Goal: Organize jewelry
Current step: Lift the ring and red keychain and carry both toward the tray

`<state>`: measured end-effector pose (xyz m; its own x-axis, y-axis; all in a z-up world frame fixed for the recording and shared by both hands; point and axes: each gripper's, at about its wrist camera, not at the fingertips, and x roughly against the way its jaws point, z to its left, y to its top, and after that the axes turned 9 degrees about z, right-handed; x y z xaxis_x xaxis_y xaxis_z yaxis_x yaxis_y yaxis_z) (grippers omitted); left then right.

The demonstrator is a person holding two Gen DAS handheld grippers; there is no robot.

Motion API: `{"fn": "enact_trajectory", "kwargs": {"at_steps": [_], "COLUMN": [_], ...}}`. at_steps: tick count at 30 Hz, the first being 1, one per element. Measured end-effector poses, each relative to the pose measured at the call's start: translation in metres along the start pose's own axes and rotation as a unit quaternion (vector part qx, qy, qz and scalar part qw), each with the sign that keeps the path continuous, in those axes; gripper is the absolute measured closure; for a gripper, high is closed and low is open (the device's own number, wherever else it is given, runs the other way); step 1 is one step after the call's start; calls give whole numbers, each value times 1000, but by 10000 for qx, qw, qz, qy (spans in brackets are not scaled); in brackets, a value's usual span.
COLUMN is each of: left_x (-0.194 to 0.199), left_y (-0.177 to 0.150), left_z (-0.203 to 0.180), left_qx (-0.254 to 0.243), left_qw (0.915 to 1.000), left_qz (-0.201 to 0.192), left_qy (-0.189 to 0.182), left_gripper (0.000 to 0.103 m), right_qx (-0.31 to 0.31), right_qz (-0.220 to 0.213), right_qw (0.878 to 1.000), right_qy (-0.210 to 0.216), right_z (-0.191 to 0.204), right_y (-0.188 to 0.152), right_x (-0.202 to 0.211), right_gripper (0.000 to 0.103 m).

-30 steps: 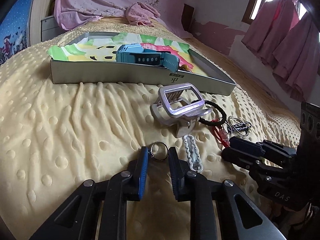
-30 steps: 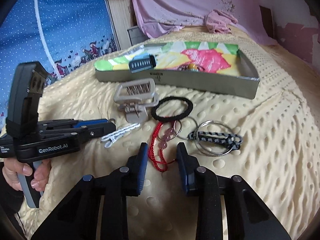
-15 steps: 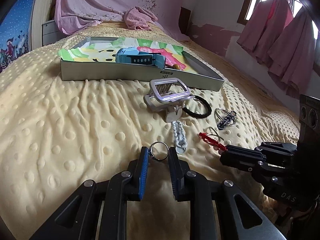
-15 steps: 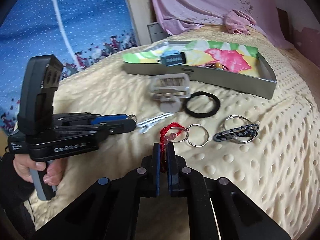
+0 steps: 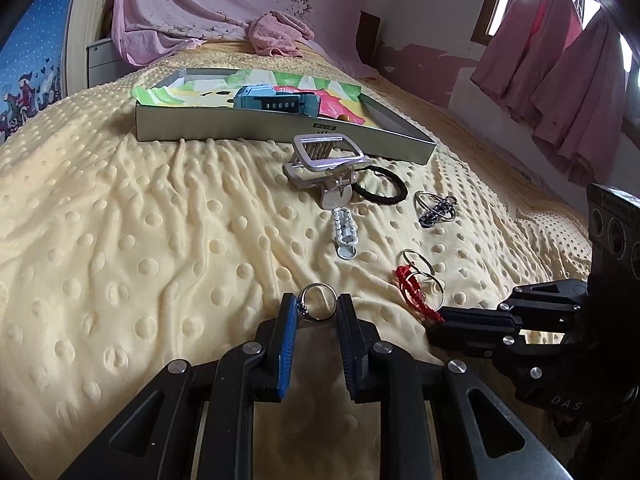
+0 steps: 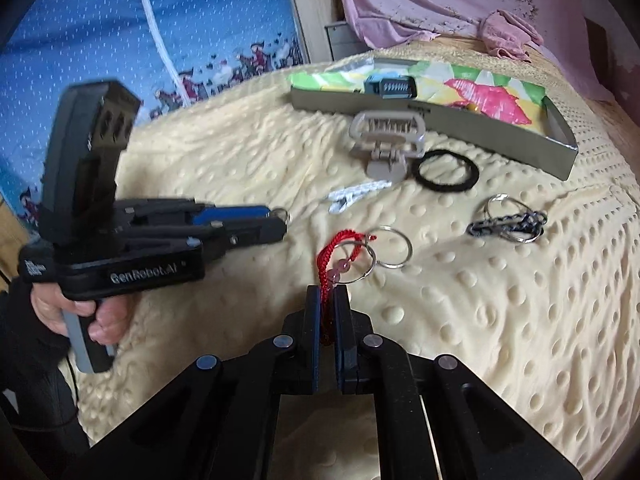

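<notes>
**Both jaws pinching jewelry, everything lifted a bit off the bed**

Jaws first: the left gripper [image 5: 317, 310] is narrow and clamped on a silver ring [image 5: 318, 307], same grip as a second ago. The right gripper [image 6: 328, 300] is nearly shut on the red cord bracelet [image 6: 334, 258]. A second back it stood wide with the cord just lying between the fingers, so that pinch is new. The cord's end has come up off the bedspread [image 5: 120, 240] since then.

Bracelet's long axis runs from the fingertips up toward 12 o'clock in the right wrist view, with its beads and two thin hoops [image 6: 394, 246] trailing at 1 o'clock.

Around it: white hair clip [image 6: 356, 196] at 12, grey claw clip [image 6: 386, 140] and black hair tie [image 6: 446, 170] past that, and a braided keyring [image 6: 508, 222] at 2 o'clock. The tray [image 6: 440, 124] with a blue watch [image 5: 276, 100] sits furthest back, behind the claw clip.
</notes>
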<state>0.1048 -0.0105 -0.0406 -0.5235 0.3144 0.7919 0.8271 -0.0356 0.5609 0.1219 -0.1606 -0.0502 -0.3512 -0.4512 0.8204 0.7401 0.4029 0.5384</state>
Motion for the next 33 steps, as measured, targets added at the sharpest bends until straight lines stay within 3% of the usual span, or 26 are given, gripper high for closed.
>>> {"fn": "enact_trajectory", "kwargs": {"at_steps": [9,14,25,33], "left_x": [7,7,-3,-5], "left_y": [-6,-5,9,25], "left_z": [1,2,-2,-6], "left_qx": [98,122,143,133], "left_qw": [9999,9999,9997,9993], "left_qz": [-38,-55,-72,-216], "left_qy": [-44,-55,-191,-283], "left_gripper": [84,84,84,84], "right_qx": [282,-177,-1691,-1893], "right_qz": [-136,-554,-703,-1018], "right_qw": [9994,9969,9831,9745], "right_qy": [125,534,23,-647], "right_z": [15,-6,-87,-103], "right_y": [-4,1,7,19], "right_x": [11,30,15,15], "right_gripper": [97,97,97,98]}}
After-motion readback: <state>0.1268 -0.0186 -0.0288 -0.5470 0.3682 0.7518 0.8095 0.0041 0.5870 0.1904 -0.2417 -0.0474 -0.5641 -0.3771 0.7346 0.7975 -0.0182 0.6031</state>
